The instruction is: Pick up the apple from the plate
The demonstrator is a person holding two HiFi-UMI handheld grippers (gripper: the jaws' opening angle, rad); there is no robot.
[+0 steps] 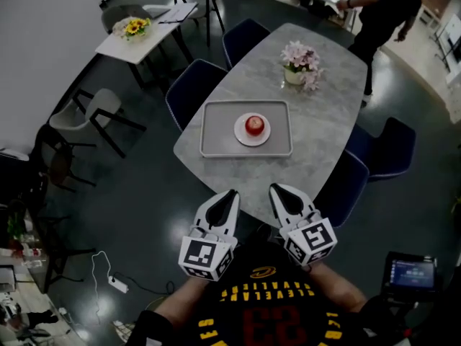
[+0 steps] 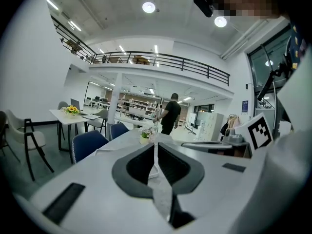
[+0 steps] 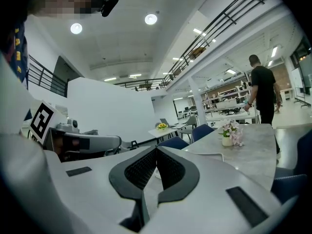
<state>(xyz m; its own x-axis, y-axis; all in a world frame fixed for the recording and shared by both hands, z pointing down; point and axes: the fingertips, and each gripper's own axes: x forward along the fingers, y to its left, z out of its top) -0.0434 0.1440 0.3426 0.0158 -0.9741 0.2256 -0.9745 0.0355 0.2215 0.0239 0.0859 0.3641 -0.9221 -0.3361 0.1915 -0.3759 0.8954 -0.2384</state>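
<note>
Task not begun — the apple (image 1: 254,125) sat on its plate (image 1: 240,133) mid-table, well apart from my left gripper (image 1: 230,194) and right gripper (image 1: 276,189), both empty with jaws pressed together.

One apple (image 1: 254,125), one plate (image 1: 240,135) and one tray (image 1: 216,130) at centre. Two tables: grey table (image 1: 320,114), white table (image 1: 148,40) upper left. Four blue chairs (image 1: 191,86). Two flower bunches (image 1: 302,56). Two grippers: left gripper (image 1: 229,193), right gripper (image 1: 278,189).
</note>
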